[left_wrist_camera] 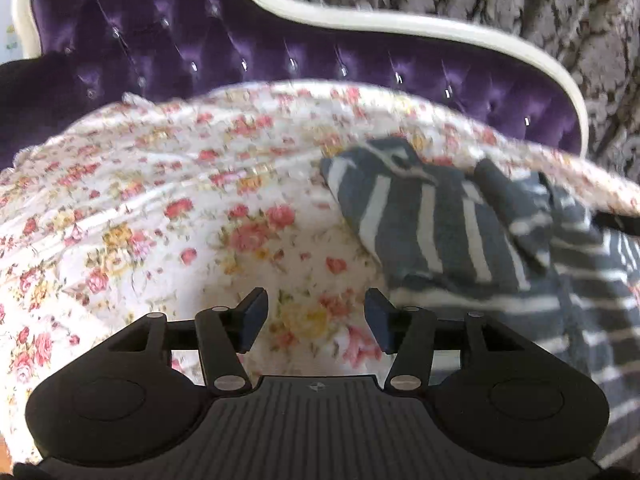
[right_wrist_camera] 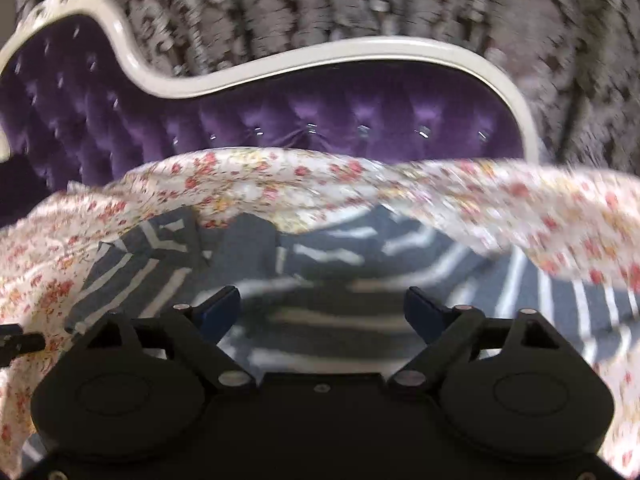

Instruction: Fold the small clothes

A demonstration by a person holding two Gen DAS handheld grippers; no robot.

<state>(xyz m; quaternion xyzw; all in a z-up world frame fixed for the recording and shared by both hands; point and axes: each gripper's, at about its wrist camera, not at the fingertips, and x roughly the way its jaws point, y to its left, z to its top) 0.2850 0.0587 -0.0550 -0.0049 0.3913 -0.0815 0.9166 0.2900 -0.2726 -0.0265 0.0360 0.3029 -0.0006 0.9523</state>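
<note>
My left claw (left_wrist_camera: 316, 320) hangs partly spread and empty over the floral sheet (left_wrist_camera: 160, 208), with the grey striped garment (left_wrist_camera: 460, 240) crumpled just to its right. My right claw (right_wrist_camera: 322, 312) gapes wide above that same garment, gripping nothing. The purple tufted headboard (right_wrist_camera: 360, 120) stands behind.

One striped garment (left_wrist_camera: 460, 236), one floral sheet (left_wrist_camera: 160, 208), one purple headboard (left_wrist_camera: 200, 52).

A dark grey garment (left_wrist_camera: 460, 232) with white stripes lies on a white sheet (left_wrist_camera: 160, 208) sprigged with pink and yellow roses (rather faded-looking); purple tufted headboard (left_wrist_camera: 200, 48), cream frame (right_wrist_camera: 360, 50).
</note>
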